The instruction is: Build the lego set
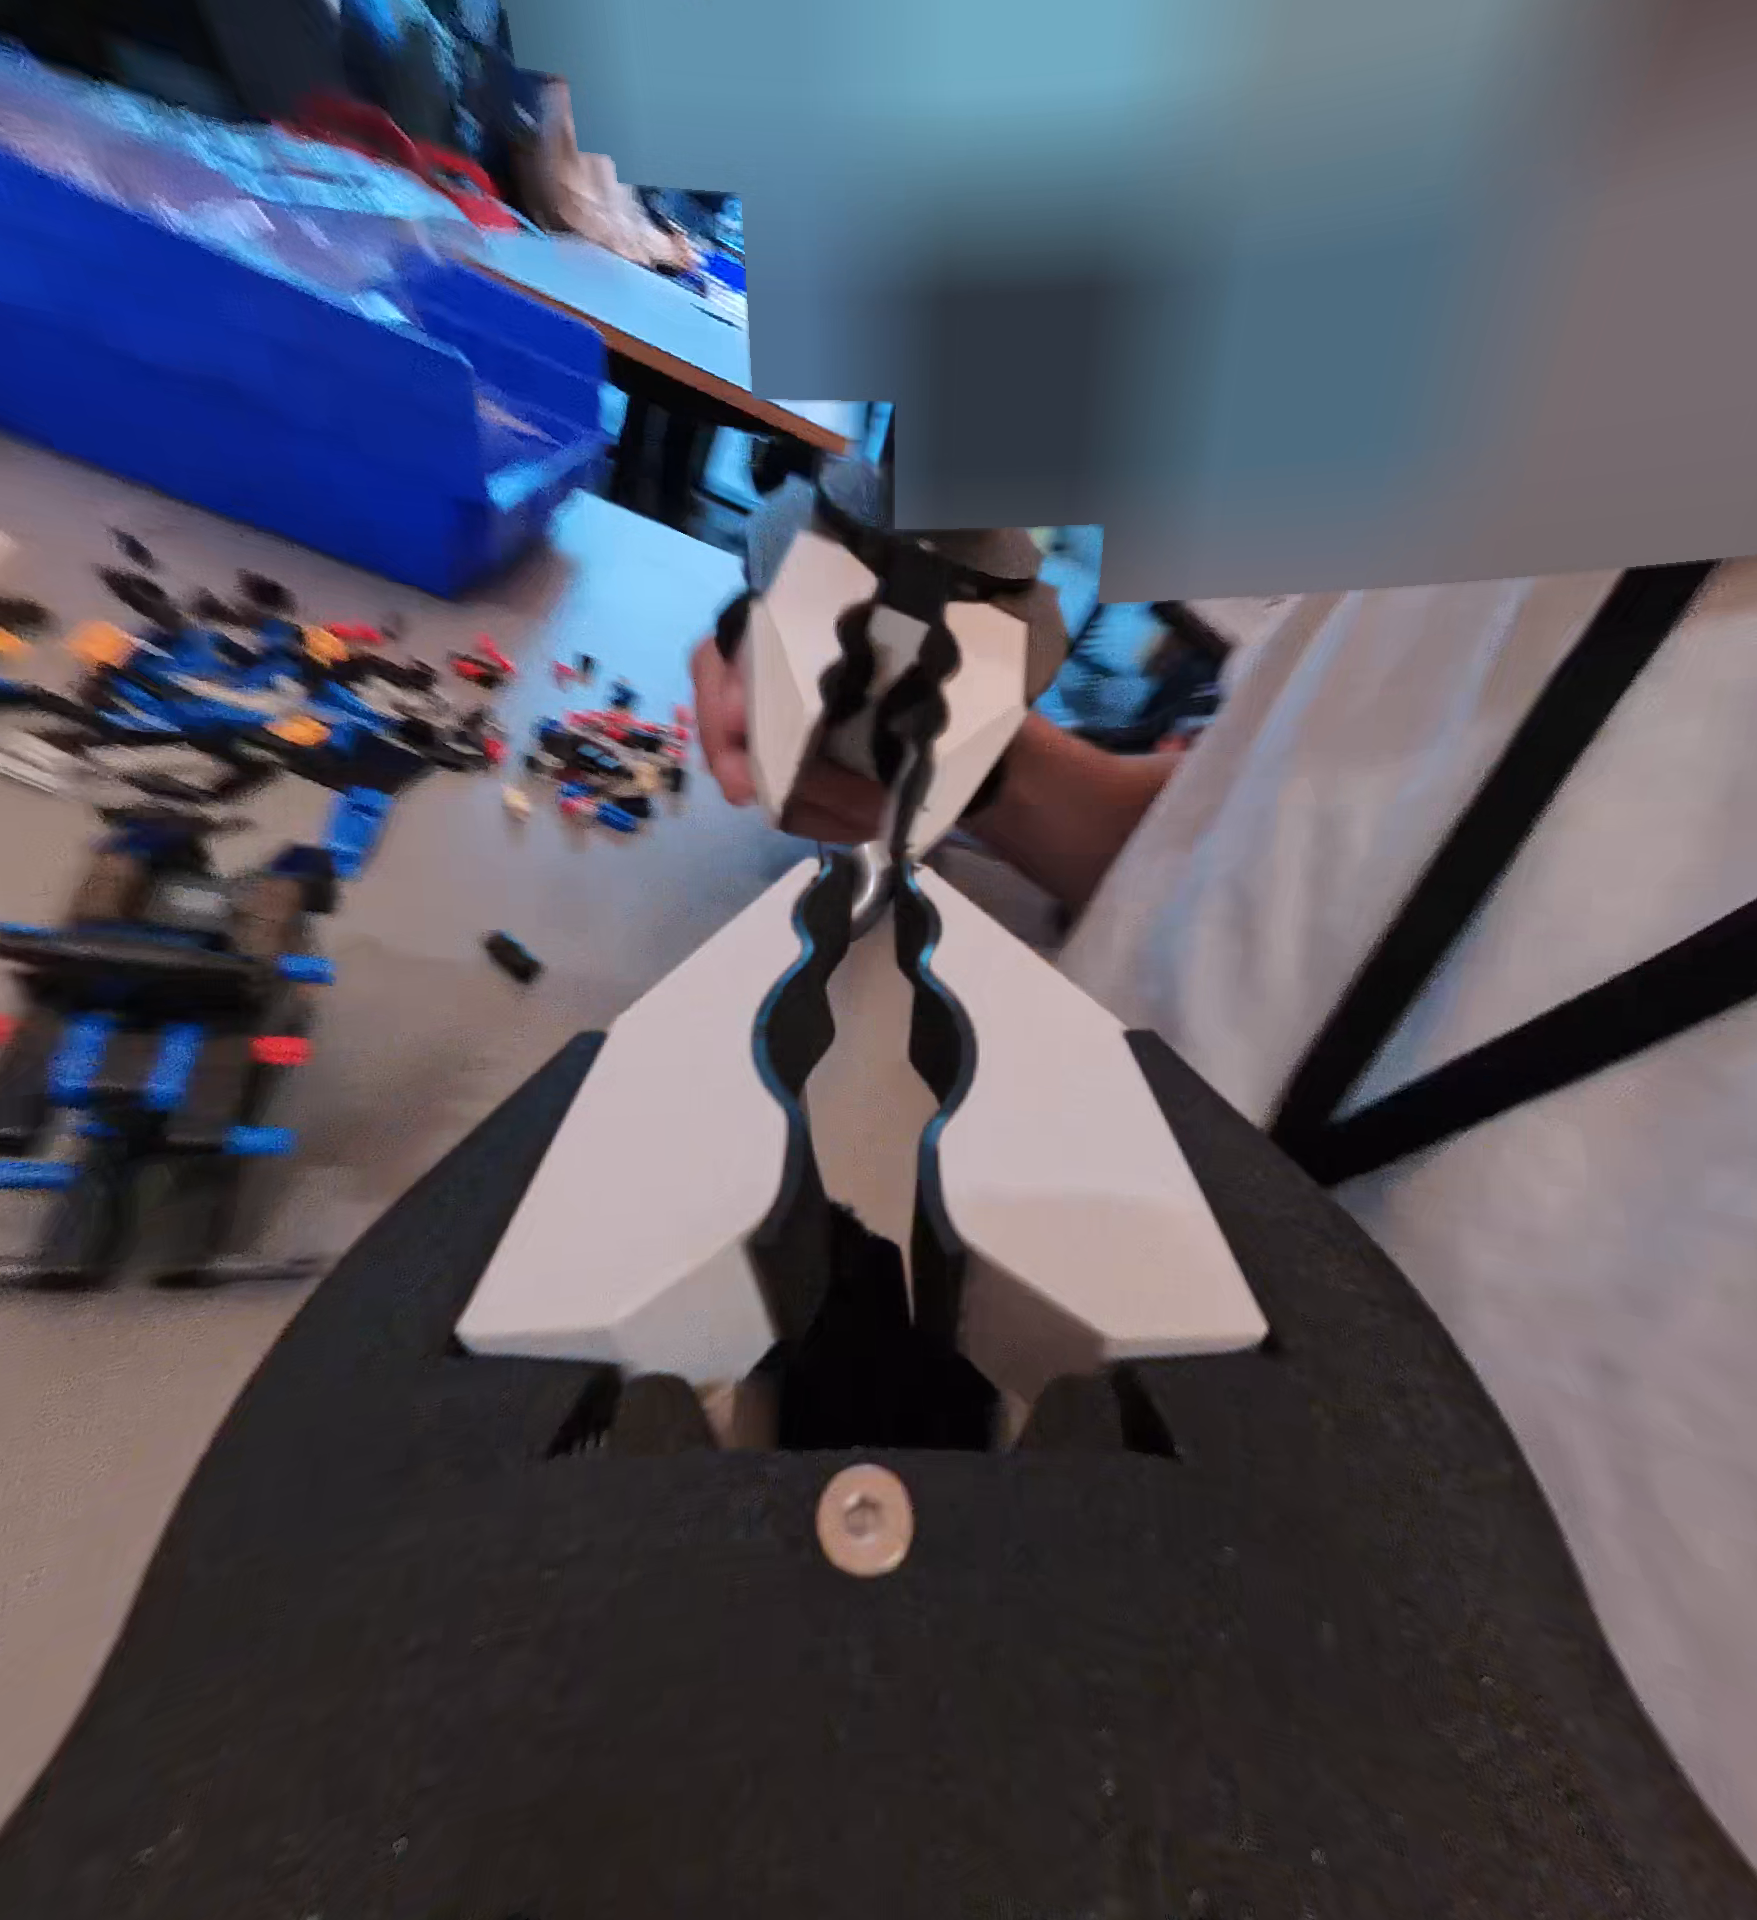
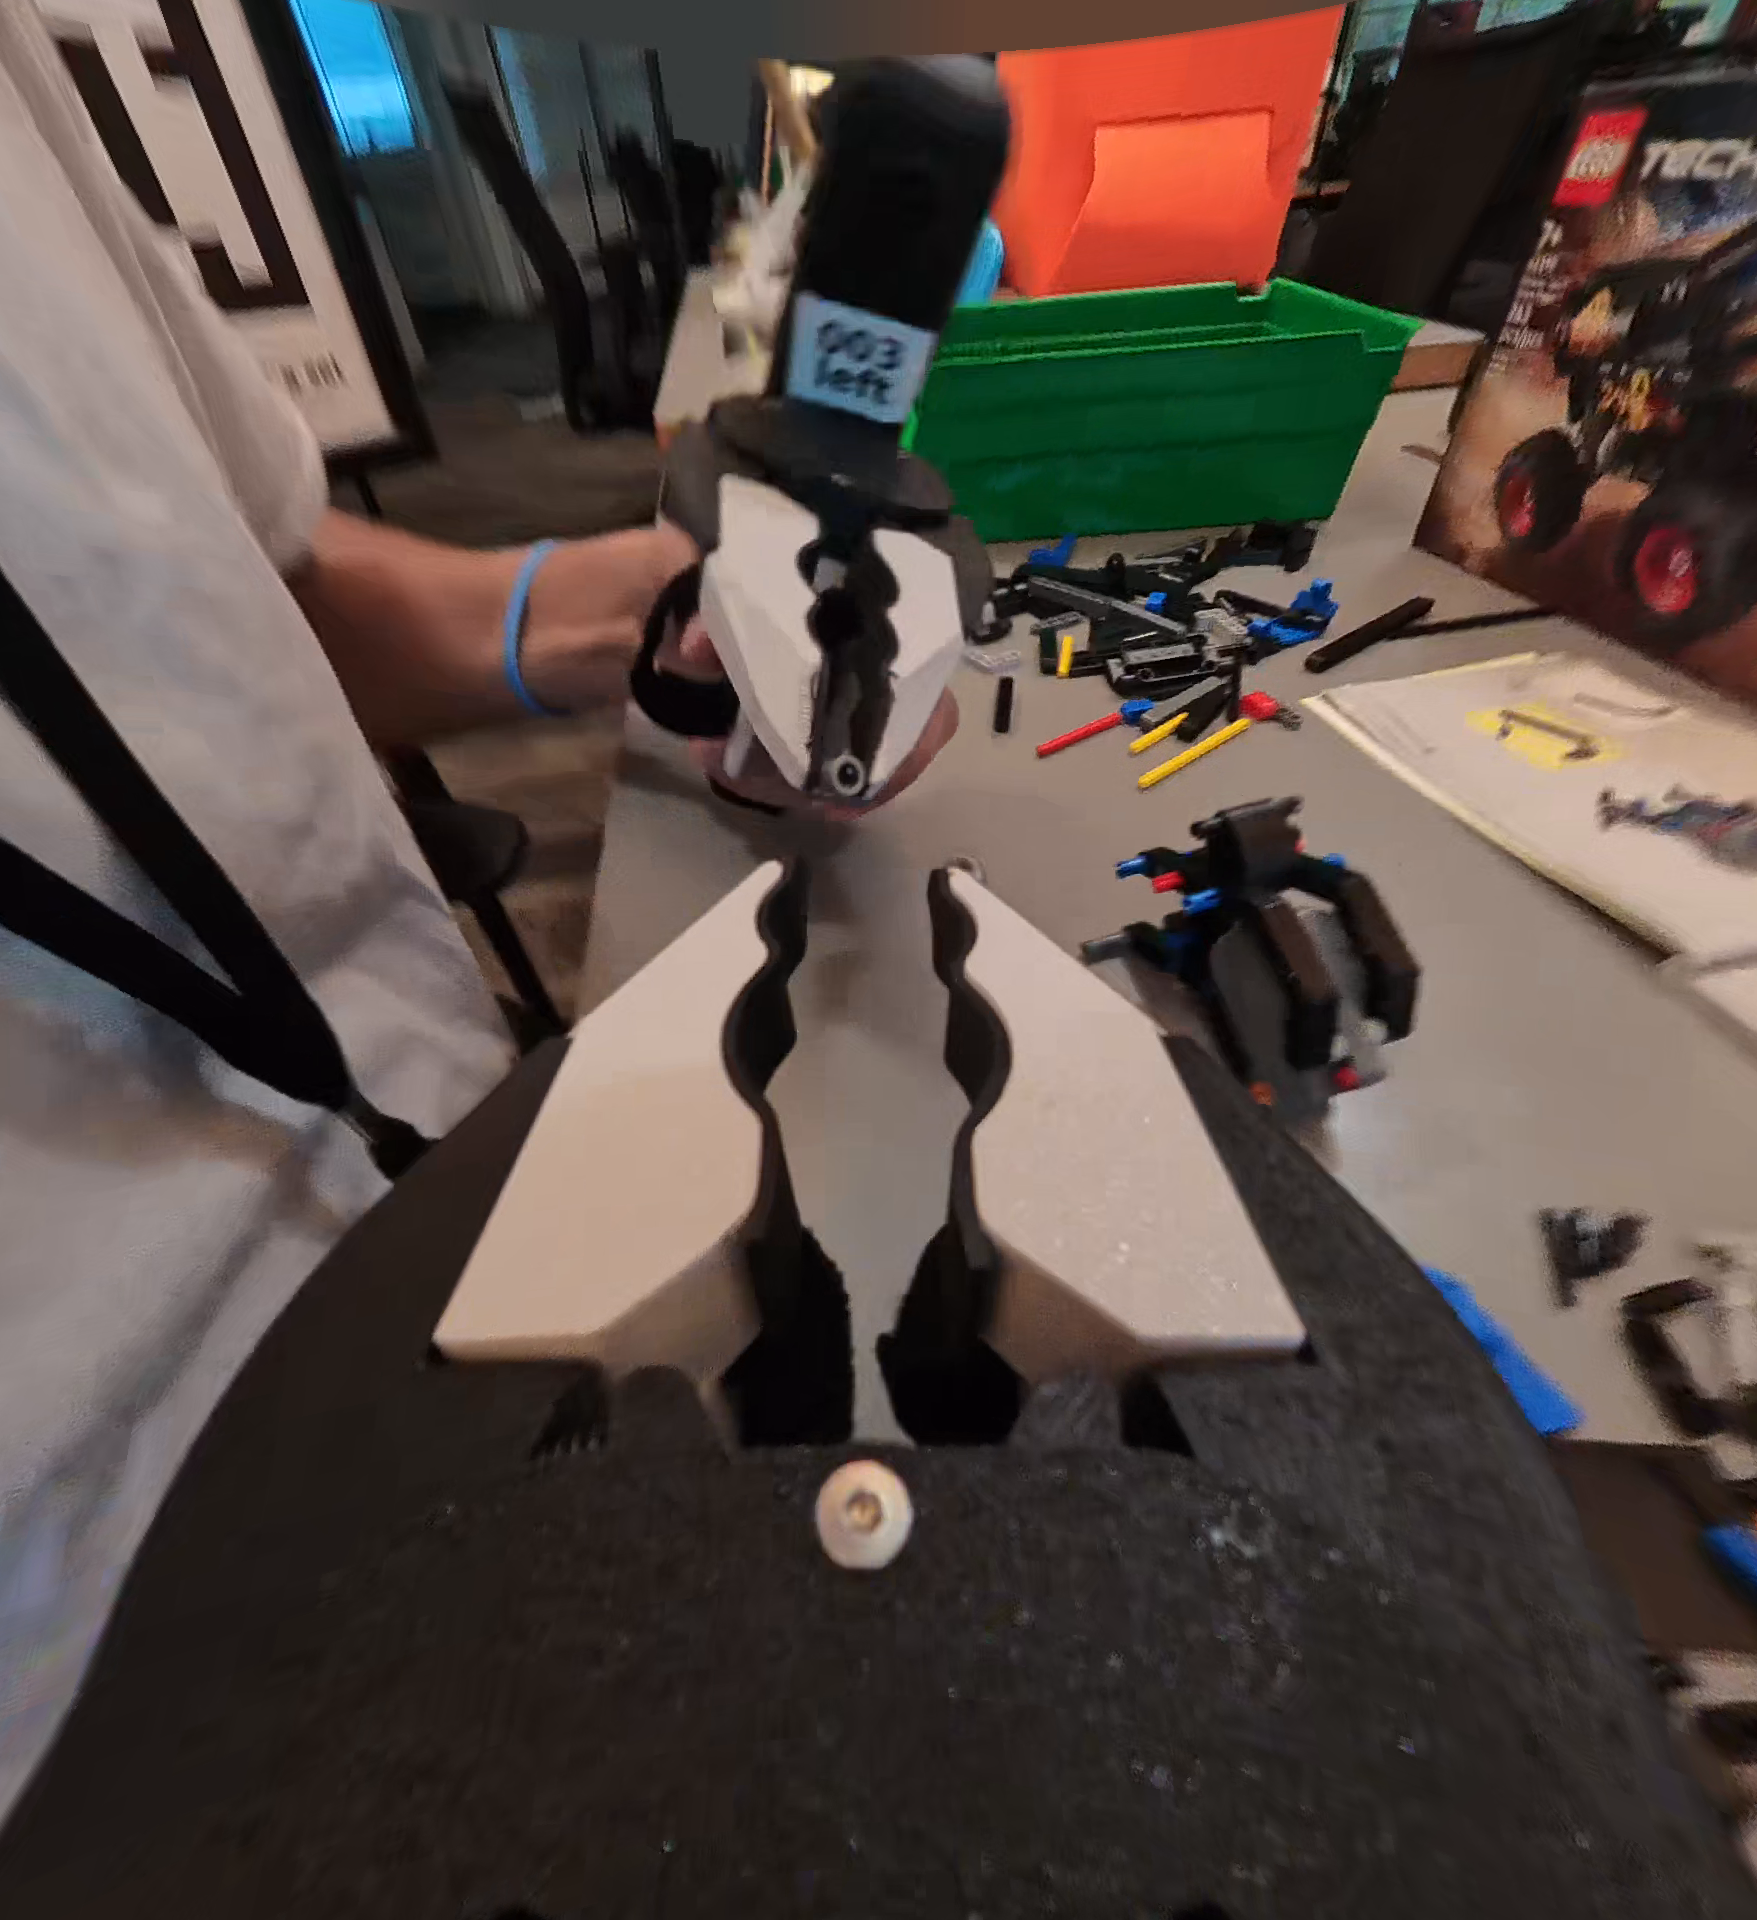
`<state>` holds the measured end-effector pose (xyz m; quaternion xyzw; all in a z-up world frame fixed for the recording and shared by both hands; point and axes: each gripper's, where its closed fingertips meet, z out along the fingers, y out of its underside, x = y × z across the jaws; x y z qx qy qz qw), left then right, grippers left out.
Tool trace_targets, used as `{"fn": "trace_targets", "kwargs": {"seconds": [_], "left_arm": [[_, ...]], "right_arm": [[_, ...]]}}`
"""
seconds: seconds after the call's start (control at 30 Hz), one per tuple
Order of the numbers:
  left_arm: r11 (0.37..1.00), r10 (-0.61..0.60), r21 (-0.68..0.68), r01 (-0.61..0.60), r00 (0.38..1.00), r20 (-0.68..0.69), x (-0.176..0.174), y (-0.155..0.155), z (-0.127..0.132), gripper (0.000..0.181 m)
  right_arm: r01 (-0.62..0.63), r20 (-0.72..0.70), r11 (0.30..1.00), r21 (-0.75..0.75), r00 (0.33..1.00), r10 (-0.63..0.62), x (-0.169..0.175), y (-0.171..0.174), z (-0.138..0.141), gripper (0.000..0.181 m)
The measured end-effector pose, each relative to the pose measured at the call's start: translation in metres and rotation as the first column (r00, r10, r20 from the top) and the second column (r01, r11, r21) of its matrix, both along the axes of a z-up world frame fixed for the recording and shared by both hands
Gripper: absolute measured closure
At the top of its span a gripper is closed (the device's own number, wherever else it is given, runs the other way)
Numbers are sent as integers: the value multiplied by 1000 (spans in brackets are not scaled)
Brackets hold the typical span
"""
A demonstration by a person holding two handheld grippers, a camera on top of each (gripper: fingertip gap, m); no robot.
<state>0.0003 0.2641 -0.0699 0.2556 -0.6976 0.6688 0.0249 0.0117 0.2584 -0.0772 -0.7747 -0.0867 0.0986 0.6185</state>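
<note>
My left gripper is shut on a small grey and black pin piece, held in the air at its fingertips. In the right wrist view the same gripper faces the camera, with the piece's round grey end at its tips. My right gripper is open and empty, tip to tip with the left one and a short way from it; it also shows in the left wrist view. A partly built black and blue model stands on the grey table, right of the right gripper, and shows blurred in the left wrist view.
Loose pieces lie before a green bin. The set's box and an open booklet are at right. More parts and a blue box are at left. A person's white shirt is close by. The grippers are tip to tip, or close to it.
</note>
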Motion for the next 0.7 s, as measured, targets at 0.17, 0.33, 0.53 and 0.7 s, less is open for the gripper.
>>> {"fn": "trace_targets", "kwargs": {"seconds": [0.17,0.33,0.53,0.7], "left_arm": [[966,-218,-206,157,922,-319,-4,-1,7,175],[908,-384,-347,234,794,-471,-7,-6,18,175],[897,-414,-361,257,775,-477,0,-3,24,175],[909,-363,-372,188,795,-486,30,5,28,175]], "right_arm": [[-177,304,984,-16,937,173,-10,6,14,156],[-313,495,948,-58,815,299,-15,14,18,167],[-322,550,946,-32,785,286,-4,20,25,169],[-230,476,973,26,858,190,26,28,27,173]]}}
